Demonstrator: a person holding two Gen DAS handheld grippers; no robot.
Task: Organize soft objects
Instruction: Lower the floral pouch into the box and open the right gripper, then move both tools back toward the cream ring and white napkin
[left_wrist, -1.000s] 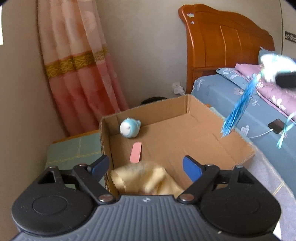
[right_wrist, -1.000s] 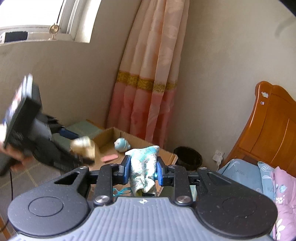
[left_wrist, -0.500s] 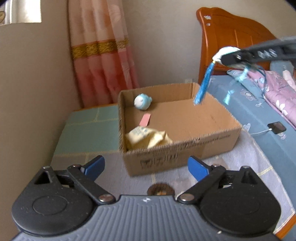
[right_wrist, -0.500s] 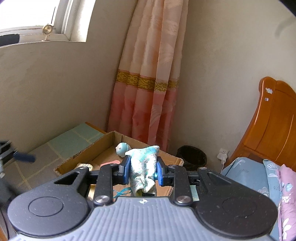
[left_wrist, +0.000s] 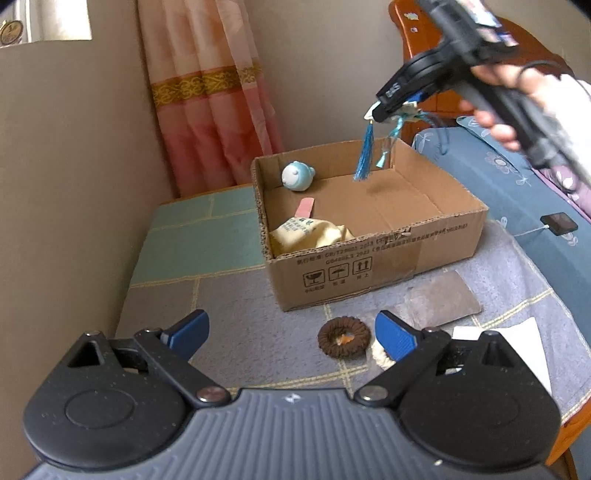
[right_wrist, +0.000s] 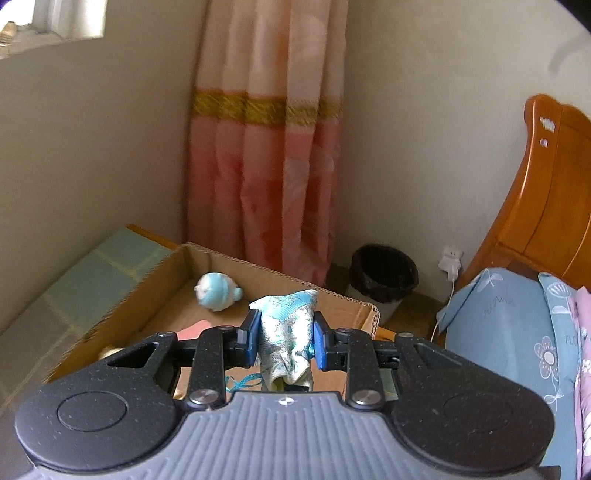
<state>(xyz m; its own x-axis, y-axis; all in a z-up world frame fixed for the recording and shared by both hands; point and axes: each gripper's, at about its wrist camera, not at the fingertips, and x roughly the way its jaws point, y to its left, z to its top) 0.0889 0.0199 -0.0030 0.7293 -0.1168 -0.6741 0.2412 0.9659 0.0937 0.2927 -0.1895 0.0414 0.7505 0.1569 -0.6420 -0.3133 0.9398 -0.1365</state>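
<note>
An open cardboard box (left_wrist: 373, 258) stands on a patchwork cloth. Inside lie a blue-and-white plush ball (left_wrist: 296, 176), a pink flat strip (left_wrist: 305, 207) and a yellow cloth pouch (left_wrist: 310, 234). My right gripper (right_wrist: 283, 338) is shut on a pale blue embroidered pouch (right_wrist: 286, 328); in the left wrist view it hangs over the box's far side, its blue tassel (left_wrist: 364, 157) dangling into the box. My left gripper (left_wrist: 291, 334) is open and empty, above the cloth in front of the box. A brown knitted ring (left_wrist: 343, 338) lies just ahead of it.
A grey-brown folded cloth (left_wrist: 439, 299) and a white sheet (left_wrist: 517, 339) lie at the front right. The bed (left_wrist: 517, 192) with a wooden headboard (right_wrist: 546, 206) is on the right. A black bin (right_wrist: 384, 273) and a pink curtain (right_wrist: 266, 147) stand behind the box.
My left gripper drew back out of the box, leaving the yellow pouch inside, and opened wider. The right gripper carried the tasselled pouch leftwards and down over the box.
</note>
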